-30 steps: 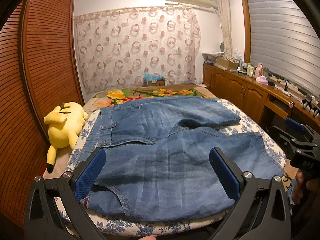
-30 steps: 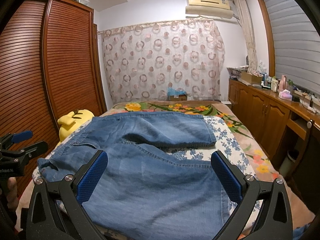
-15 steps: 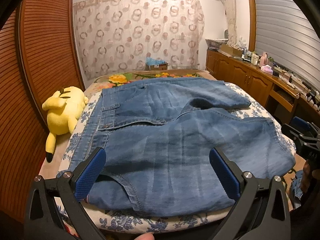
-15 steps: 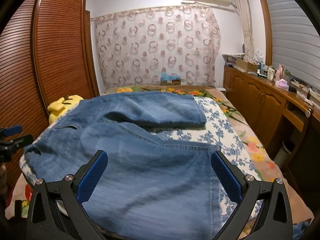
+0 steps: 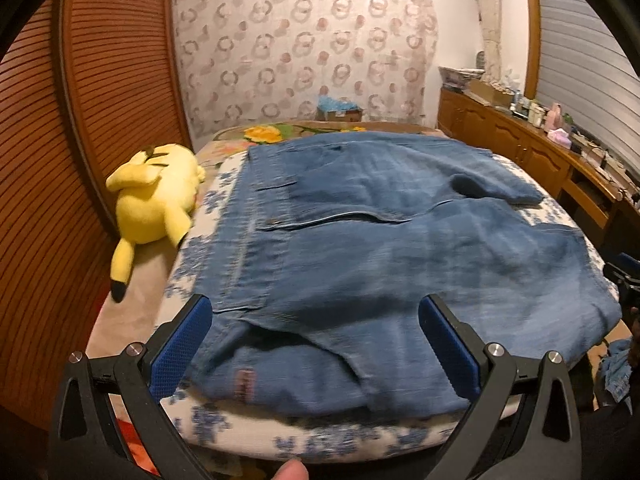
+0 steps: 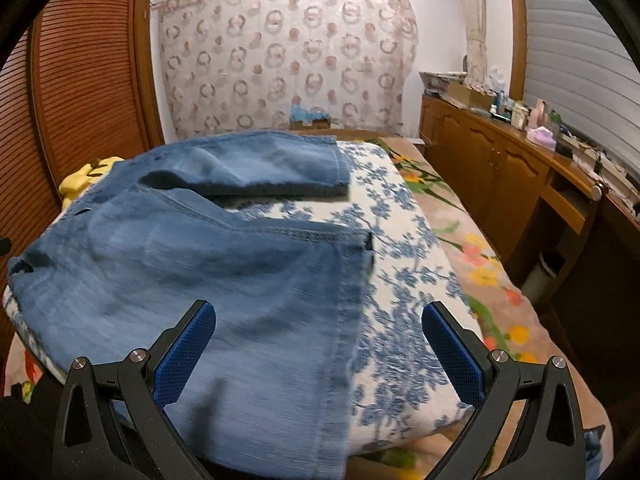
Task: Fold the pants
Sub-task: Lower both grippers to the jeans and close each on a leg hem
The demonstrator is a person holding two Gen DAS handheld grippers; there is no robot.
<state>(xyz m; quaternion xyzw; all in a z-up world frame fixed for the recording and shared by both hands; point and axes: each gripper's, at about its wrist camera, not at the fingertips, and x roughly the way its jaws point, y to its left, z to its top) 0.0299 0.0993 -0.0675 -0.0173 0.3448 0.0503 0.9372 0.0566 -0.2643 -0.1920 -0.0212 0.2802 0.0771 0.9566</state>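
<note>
My left gripper [image 5: 312, 344] and right gripper [image 6: 318, 346], fingers spread wide and empty, hover at the bed's near edge over the jeans [image 5: 400, 248], waistband left, legs running right

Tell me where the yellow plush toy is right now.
In the left wrist view, the yellow plush toy lies on the bed's left edge, between the jeans and the wooden louvred wardrobe.

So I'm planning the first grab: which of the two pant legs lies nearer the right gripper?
The near leg, spread under the open right gripper, its hem facing the floral cover. The far leg lies beyond it, toward the curtain.
</note>
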